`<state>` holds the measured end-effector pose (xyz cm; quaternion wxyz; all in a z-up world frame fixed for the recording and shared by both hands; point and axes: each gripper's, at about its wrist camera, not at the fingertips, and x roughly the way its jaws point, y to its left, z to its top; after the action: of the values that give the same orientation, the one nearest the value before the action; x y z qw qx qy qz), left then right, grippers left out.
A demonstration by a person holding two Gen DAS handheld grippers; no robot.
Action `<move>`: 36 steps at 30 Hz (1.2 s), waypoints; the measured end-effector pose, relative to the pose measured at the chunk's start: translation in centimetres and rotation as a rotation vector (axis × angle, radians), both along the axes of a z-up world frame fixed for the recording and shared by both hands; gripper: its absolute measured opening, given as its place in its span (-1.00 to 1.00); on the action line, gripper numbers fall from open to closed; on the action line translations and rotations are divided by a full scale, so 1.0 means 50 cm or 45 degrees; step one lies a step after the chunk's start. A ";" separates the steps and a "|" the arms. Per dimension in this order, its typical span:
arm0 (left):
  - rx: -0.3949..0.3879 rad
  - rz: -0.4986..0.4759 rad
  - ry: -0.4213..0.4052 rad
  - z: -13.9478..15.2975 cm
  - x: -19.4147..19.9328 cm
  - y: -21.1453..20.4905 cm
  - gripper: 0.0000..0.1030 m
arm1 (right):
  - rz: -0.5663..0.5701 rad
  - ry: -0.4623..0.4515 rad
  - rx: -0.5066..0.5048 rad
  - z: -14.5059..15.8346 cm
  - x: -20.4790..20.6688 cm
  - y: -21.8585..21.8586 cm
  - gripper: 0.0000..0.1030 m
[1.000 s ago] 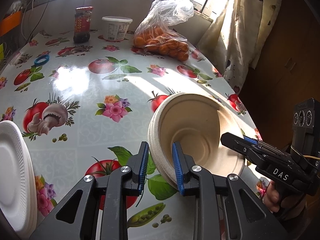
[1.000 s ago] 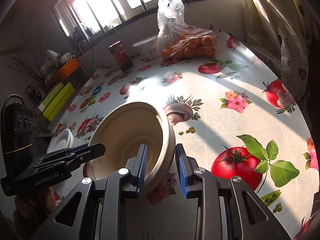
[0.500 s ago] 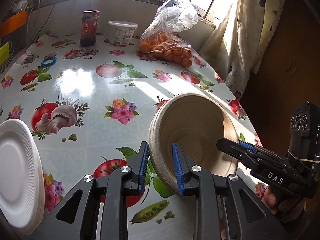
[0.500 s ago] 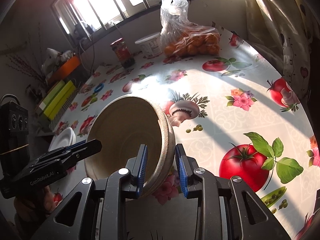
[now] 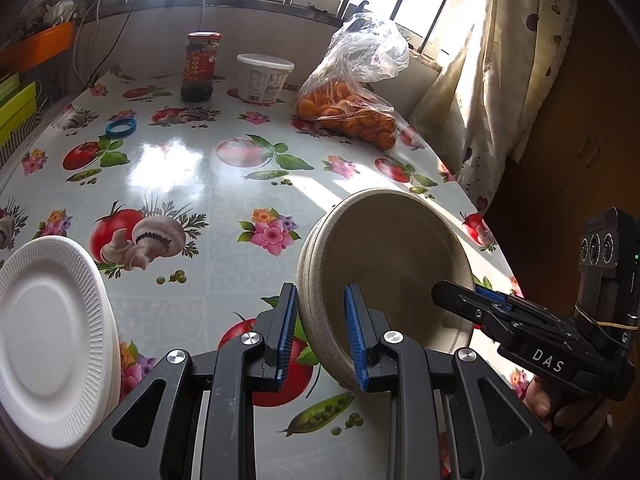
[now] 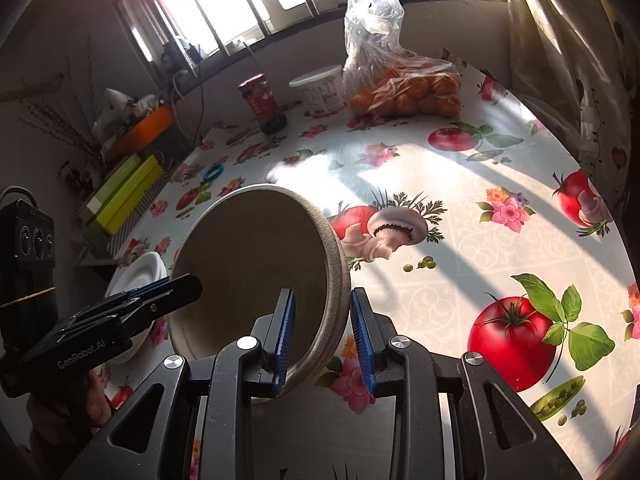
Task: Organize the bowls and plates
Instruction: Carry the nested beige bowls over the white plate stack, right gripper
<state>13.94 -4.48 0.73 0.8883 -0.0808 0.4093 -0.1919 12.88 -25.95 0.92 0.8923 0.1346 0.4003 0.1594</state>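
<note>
Left wrist view: left gripper (image 5: 321,330) pinching near rim of tan bowl stack (image 5: 384,280), right gripper (image 5: 486,296) clamped on opposite rim, stack tilted, held over counter (image 5: 224,276). Uneven pull risks splitting stack or slipping. White plates (image 5: 52,344) left; oranges bag (image 5: 348,112) beyond.

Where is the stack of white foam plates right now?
In the left wrist view the white foam plates sit at the table's near-left edge, left of the held beige bowl, beside the mushroom print.
</note>
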 end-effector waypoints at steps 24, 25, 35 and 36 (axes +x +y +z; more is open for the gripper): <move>0.011 0.188 -0.027 0.024 -0.024 0.126 -0.51 | 0.180 -0.028 0.004 0.028 0.035 0.131 -0.46; 0.012 0.197 -0.027 0.024 -0.025 0.132 -0.51 | 0.189 -0.030 0.003 0.029 0.036 0.137 -0.46; 0.021 0.271 -0.032 0.026 -0.030 0.186 -0.51 | 0.267 -0.031 -0.003 0.035 0.053 0.199 -0.46; 0.019 0.280 -0.031 0.026 -0.031 0.192 -0.51 | 0.275 -0.033 -0.004 0.037 0.055 0.205 -0.46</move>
<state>12.39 5.10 2.01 0.9096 -0.1162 0.3884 -0.0914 15.62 -15.71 2.76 0.8752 0.0873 0.4013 0.2558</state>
